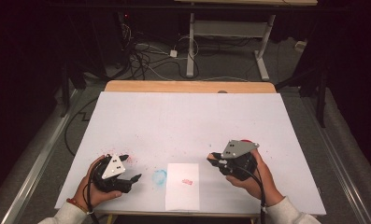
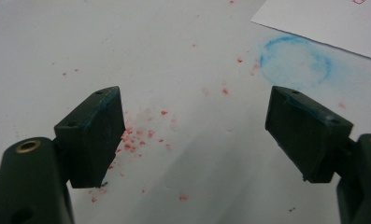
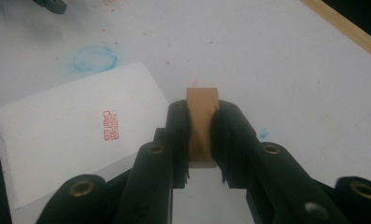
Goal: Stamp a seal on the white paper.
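Right gripper (image 3: 202, 140), held above the desk (image 3: 276, 56), pinches a wooden stamp (image 3: 202, 116), long axis pointing away along the jaws; left gripper (image 2: 192, 135) stands spread.

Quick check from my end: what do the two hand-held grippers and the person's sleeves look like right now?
Both are black. The left hand-held gripper and right hand-held gripper each carry a grey triangular plate with a black cable trailing back. Brass-coloured rivets mark the jaw links. Sleeves are white; a red band circles the left wrist.

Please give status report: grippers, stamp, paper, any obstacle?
Right gripper shut on wooden stamp, off the paper. Left gripper open, empty. Red print on paper. Nothing in the way.
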`<action>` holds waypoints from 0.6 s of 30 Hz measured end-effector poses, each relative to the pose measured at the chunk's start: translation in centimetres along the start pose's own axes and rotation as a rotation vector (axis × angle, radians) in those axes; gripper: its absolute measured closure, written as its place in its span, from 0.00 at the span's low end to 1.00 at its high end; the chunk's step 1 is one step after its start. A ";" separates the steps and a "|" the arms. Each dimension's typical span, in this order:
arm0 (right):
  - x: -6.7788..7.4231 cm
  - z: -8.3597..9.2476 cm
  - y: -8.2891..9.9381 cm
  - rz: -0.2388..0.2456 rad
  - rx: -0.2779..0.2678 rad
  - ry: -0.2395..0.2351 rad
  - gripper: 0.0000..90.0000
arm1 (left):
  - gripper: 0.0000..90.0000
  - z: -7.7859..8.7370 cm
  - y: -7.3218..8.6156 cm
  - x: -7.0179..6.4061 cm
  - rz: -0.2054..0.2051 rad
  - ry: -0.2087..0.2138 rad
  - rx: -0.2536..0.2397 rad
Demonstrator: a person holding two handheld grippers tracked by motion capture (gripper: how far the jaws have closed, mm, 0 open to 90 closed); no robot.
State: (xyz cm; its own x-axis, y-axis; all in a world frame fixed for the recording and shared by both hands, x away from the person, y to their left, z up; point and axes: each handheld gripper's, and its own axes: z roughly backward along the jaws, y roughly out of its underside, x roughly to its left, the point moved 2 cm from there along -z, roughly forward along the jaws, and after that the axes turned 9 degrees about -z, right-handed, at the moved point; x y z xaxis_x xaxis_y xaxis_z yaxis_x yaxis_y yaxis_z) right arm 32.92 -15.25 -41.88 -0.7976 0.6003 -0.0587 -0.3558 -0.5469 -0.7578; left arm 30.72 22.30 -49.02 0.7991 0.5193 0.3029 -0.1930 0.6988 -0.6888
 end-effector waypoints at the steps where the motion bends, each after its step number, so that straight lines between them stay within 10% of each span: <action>1: -0.2 0.1 0.0 0.001 0.001 0.005 0.84 | 0.21 0.0 0.0 0.0 0.001 0.001 -0.001; 18: -2.3 1.4 0.6 -0.040 0.001 0.065 0.84 | 0.21 0.1 0.1 0.0 0.003 -0.001 0.001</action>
State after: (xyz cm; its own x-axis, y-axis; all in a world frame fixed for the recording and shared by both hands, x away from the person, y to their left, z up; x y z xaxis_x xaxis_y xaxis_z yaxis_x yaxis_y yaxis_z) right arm 33.82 -17.77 -41.31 -0.7494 0.6583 -0.0702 -0.3874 -0.5220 -0.7599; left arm 30.61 22.42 -49.05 0.7980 0.5216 0.3018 -0.1959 0.6981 -0.6886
